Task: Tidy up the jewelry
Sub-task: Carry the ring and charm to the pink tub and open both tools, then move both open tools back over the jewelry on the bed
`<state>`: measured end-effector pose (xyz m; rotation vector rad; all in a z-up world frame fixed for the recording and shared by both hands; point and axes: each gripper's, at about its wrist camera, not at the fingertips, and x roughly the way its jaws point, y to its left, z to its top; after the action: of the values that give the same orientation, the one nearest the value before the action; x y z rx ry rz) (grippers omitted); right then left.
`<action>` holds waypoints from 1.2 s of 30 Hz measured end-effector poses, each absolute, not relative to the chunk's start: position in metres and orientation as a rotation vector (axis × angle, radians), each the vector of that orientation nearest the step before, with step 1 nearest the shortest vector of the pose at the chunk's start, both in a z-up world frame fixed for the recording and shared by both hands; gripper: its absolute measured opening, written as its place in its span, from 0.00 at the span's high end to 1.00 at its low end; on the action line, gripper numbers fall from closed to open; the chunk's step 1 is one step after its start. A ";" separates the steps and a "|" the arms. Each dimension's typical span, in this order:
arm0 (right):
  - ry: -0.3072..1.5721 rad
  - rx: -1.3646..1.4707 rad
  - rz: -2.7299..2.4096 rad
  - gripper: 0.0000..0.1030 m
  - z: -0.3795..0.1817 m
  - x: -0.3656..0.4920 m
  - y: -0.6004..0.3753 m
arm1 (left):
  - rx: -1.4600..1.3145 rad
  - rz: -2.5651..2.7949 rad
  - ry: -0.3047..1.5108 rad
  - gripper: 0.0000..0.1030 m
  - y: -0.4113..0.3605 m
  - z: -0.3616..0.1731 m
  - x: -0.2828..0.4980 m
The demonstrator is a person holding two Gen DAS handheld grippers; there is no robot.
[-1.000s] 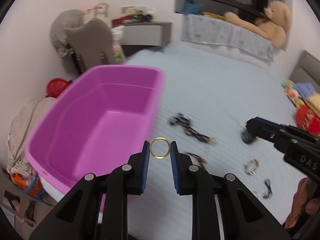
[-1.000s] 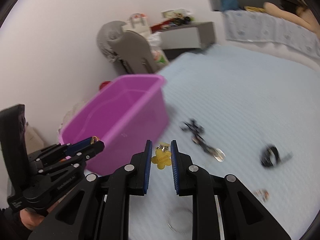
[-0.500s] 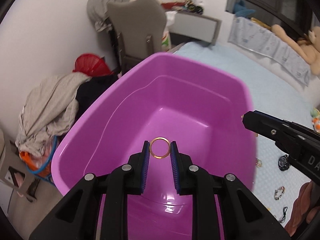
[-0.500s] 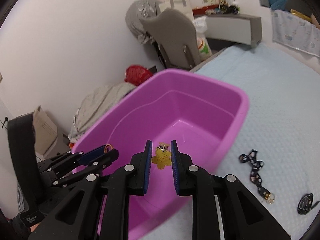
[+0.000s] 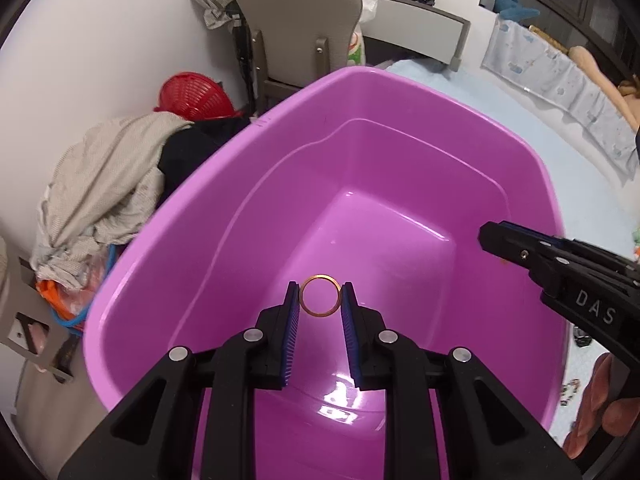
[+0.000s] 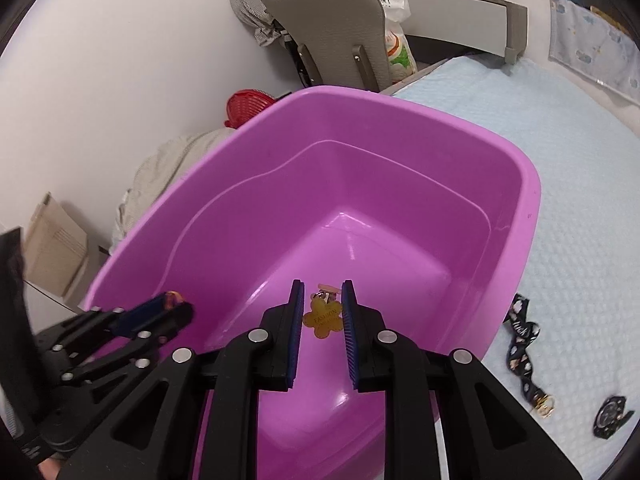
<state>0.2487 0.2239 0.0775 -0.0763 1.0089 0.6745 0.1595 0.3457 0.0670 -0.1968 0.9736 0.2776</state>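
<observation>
Both grippers, over the bed's edge a second ago, now hang over the purple tub (image 5: pixel 400 208). Left gripper (image 5: pixel 320 294): clenched on a gold ring (image 5: pixel 320 295), pinched upright between the blue pads at the fingertips, above the tub floor. Right gripper (image 6: pixel 322 312): grasping a yellow flower charm (image 6: pixel 322 319) between its pads, also above the tub interior. Lanyard (image 6: pixel 522 344) and watch (image 6: pixel 610 422): lying on the bed (image 6: pixel 580 200), right of the tub.

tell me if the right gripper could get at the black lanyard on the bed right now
Probably not yet: the right gripper is shut on the flower charm over the purple tub. The black lanyard lies uncovered beside it.
</observation>
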 end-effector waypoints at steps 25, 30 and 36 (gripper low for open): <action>0.969 -0.066 0.643 0.60 0.089 0.245 0.214 | -0.217 0.371 0.954 0.30 0.364 0.077 0.142; 0.957 -0.073 0.653 0.58 0.094 0.238 0.215 | -0.226 0.378 0.947 0.30 0.366 0.079 0.139; 0.951 -0.068 0.659 0.58 0.096 0.234 0.213 | -0.223 0.383 0.936 0.30 0.367 0.083 0.133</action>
<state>0.2339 0.2128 0.0956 -0.0676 0.9512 0.6591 0.1327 0.3665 0.0828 -0.2229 0.9363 0.3834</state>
